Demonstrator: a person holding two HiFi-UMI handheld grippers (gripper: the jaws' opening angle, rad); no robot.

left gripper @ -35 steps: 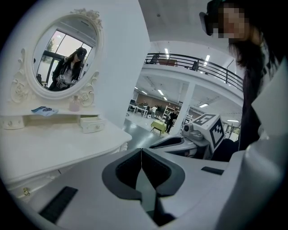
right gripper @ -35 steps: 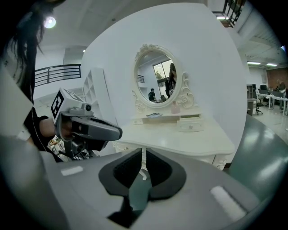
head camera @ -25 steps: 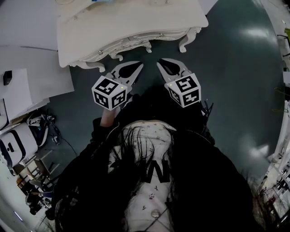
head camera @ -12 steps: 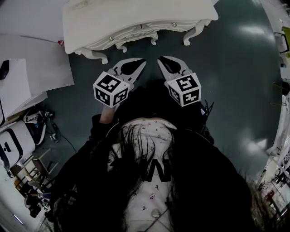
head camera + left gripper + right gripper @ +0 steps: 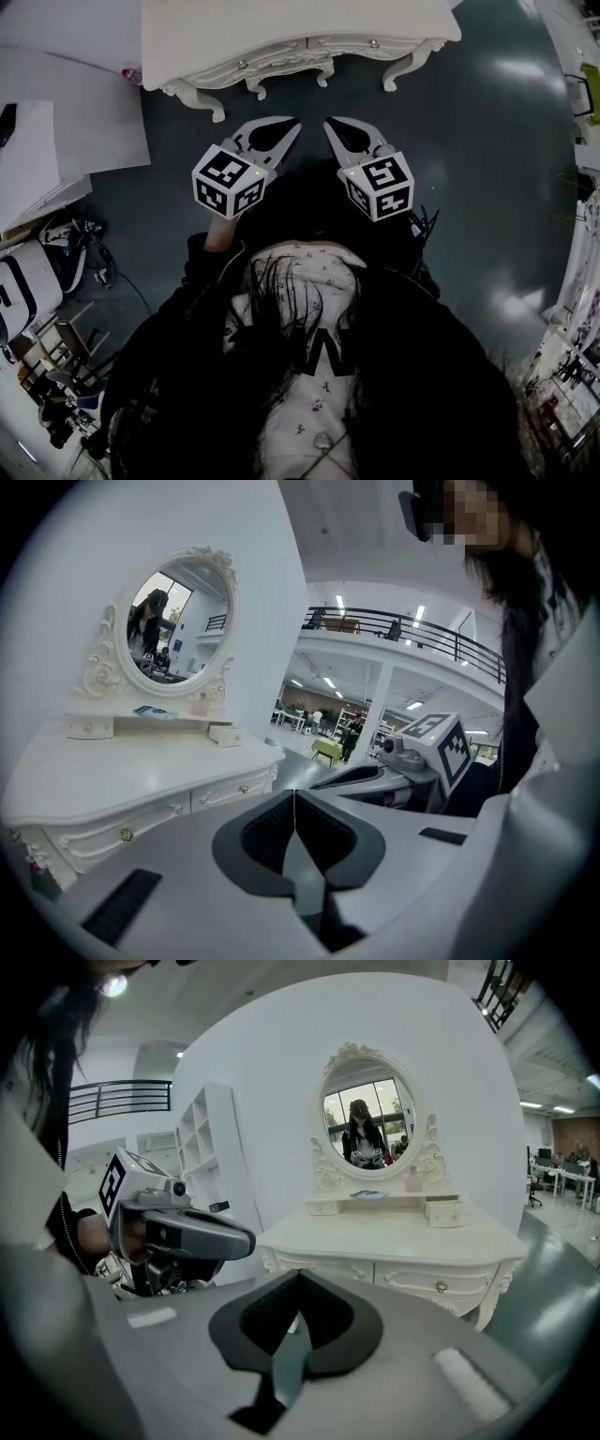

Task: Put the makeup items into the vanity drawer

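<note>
**Head view.** Vanity (image 5: 300,28), top centre of frame; drawer (image 5: 281,58) front shut. Your left gripper (image 5: 287,127) and right gripper (image 5: 333,125) sit mid-frame, both short of the vanity and over bare floor.

**Left gripper view.** Jaws pressed together, nothing between them. Flat blue item (image 5: 150,711) lies on the shelf under the mirror (image 5: 178,621), upper left.

**Right gripper view.** Jaws likewise clenched and empty. Pink bottle (image 5: 412,1180) stands on that shelf, right of centre. Brass knob (image 5: 441,1286) is lower right.

**Hazard.** The knob is small, so a clenched or off-centre approach would likely slip off it. Reaching to the back shelf risks toppling the bottle.
</note>
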